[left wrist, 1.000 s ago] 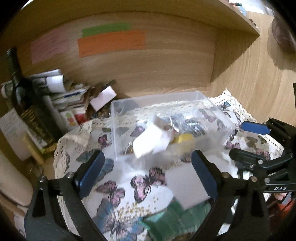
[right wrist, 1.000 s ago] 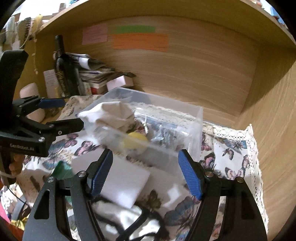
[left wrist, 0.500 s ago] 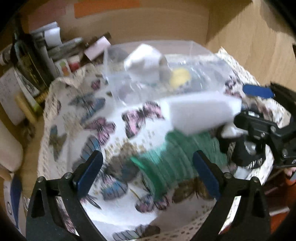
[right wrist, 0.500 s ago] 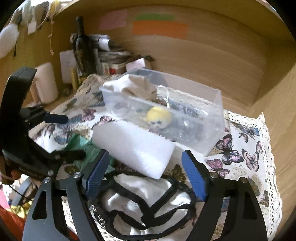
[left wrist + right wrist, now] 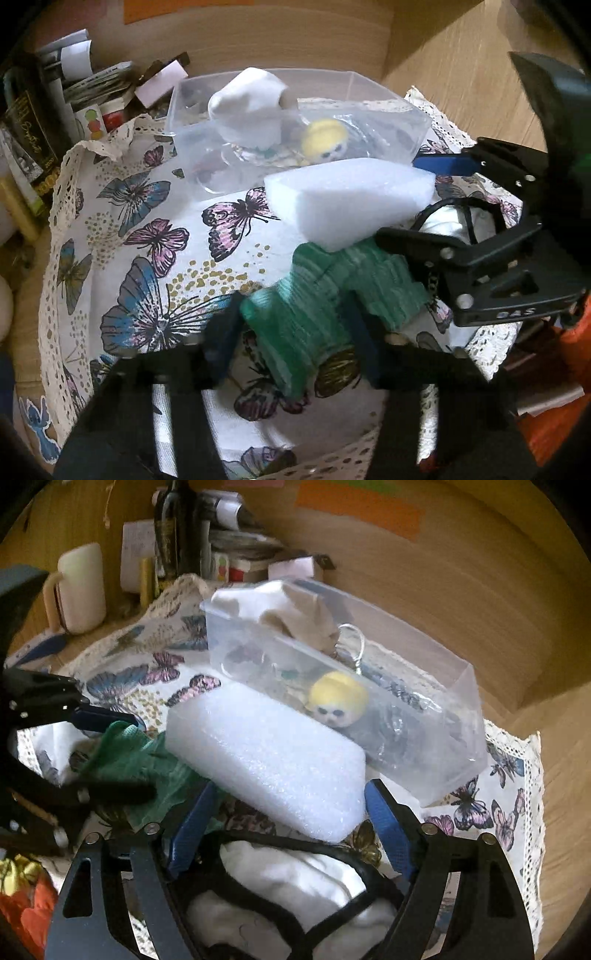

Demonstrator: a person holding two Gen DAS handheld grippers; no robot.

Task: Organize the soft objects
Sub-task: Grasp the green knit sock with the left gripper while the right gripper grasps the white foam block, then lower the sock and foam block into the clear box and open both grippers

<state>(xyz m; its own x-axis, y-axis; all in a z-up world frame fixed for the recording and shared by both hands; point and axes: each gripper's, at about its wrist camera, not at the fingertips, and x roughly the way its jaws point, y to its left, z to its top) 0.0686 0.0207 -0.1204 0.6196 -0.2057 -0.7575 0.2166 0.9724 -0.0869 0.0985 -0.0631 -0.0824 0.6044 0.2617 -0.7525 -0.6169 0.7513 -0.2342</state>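
A: Nearest first?

B: Left gripper (image 5: pixel 291 332) low over the butterfly tablecloth (image 5: pixel 147 258), jaws set close on either side of the green cloth (image 5: pixel 317 295). Too blurred to tell whether pinched or merely flanked.

A: Lie of that cloth?

B: Dead ahead between the fingers, long axis running off to the far right, far end tucked under the foam block (image 5: pixel 266 753).

A: Other side?

B: Right gripper (image 5: pixel 288 827) spread wide, holding nothing, above the white strappy garment (image 5: pixel 295 882). Foam block just beyond, lying crosswise.

A: Farther?

B: Clear bin (image 5: pixel 443 738) touching the block's far side, yellow-headed toy (image 5: pixel 338 701) inside. Probably a lift that way; left plainly nearer the cloth.
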